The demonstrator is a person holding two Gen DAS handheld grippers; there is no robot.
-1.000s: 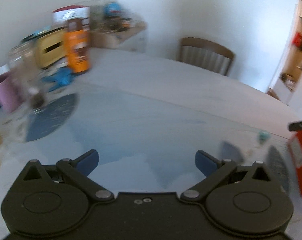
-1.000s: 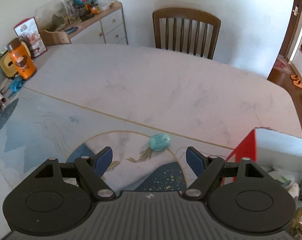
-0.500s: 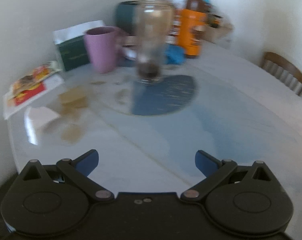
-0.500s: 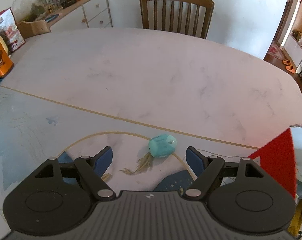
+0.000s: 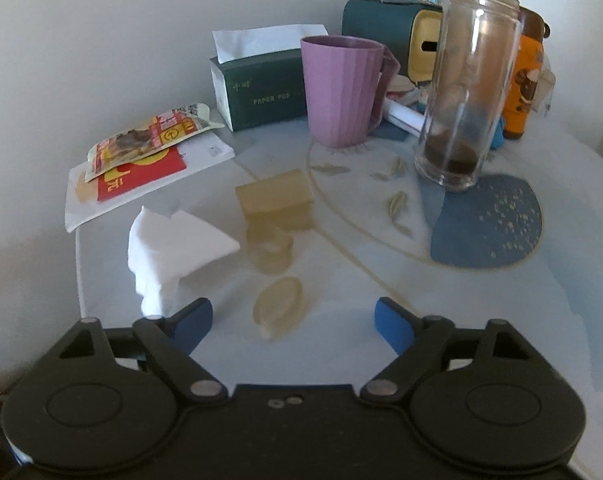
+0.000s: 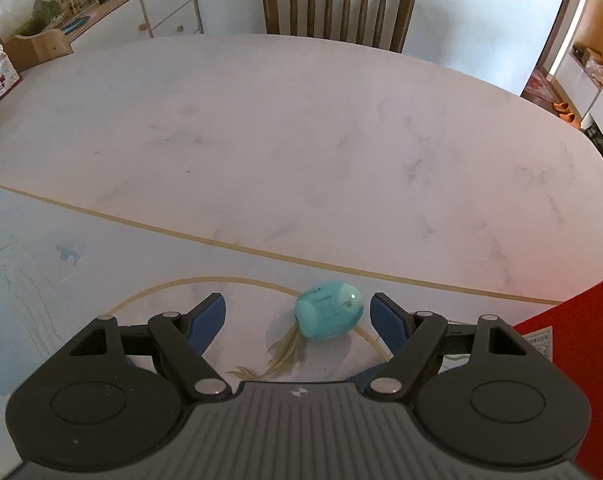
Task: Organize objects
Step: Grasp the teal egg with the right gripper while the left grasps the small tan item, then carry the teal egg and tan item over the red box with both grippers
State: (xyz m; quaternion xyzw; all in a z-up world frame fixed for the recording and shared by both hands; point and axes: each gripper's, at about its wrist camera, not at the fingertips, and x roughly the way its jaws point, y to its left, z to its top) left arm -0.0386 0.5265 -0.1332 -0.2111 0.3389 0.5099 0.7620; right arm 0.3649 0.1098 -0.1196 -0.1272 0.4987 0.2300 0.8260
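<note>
In the left wrist view my left gripper [image 5: 293, 318] is open above the table, with a small tan oval piece [image 5: 278, 307] lying between its fingertips. Beyond it lie a tan round piece [image 5: 270, 249], a tan block [image 5: 276, 200] and a crumpled white tissue [image 5: 169, 250]. In the right wrist view my right gripper [image 6: 297, 316] is open and low over the table. A small teal egg-shaped object [image 6: 328, 310] lies on its side between the fingertips, closer to the right finger, touching neither.
A purple mug [image 5: 339, 90], a tall glass jar [image 5: 463, 88], a green tissue box [image 5: 261, 84], an orange bottle [image 5: 523, 84] and flat packets [image 5: 141, 152] crowd the wall side. A red box [image 6: 573, 360] sits right of the right gripper. A wooden chair [image 6: 337, 4] stands across the table.
My left gripper has swung left from the bare table middle toward the cluttered wall corner and closed in on the tan pieces. My right gripper has moved forward until the teal object lies between its fingers.
</note>
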